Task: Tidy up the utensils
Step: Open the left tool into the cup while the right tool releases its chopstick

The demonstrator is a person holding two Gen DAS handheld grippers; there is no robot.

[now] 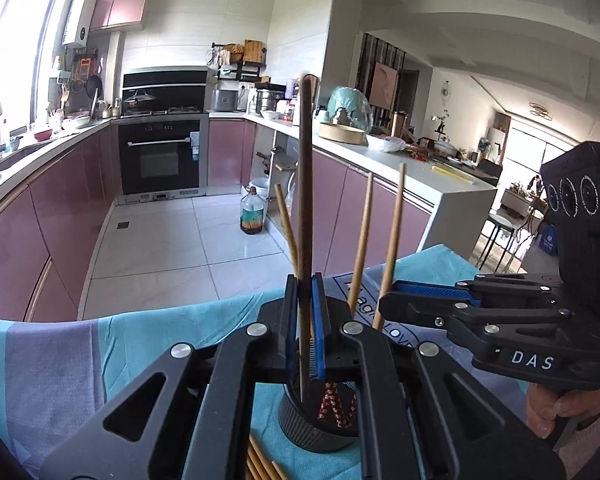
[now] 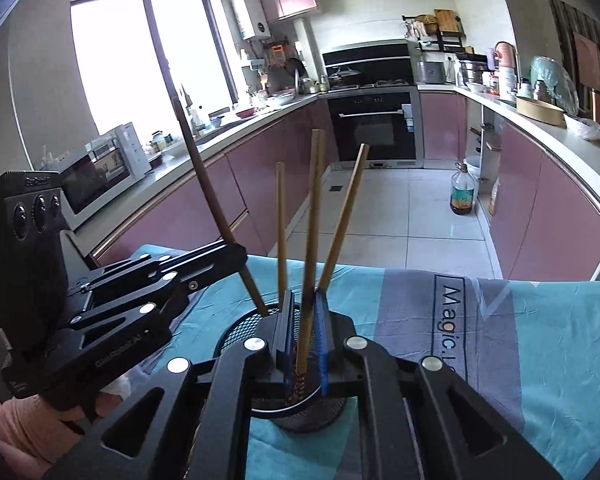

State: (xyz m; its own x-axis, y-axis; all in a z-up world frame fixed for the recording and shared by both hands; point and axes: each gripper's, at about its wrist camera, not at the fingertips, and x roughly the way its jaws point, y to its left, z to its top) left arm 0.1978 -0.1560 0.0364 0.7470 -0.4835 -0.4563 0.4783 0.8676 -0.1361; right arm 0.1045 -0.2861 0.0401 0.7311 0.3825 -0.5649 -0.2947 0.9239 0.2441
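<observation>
A black mesh cup (image 2: 236,330) is standing on the blue cloth (image 2: 540,360), holding pale chopsticks (image 2: 342,220) that are leaning apart, with more chopsticks (image 1: 260,464) lying on the cloth just beside it. The left gripper (image 1: 305,320) is reaching over the cup's rim, angled downward, and is clamping a dark chopstick (image 1: 306,184) whose lower end is sitting inside the cup. The right gripper (image 2: 302,336) is hanging over the cup from the other side with a pale chopstick (image 2: 310,248) standing between its jaws; its tip is in the cup, and the pads seem to be no longer pressing it, though the gap is hard to judge.
</observation>
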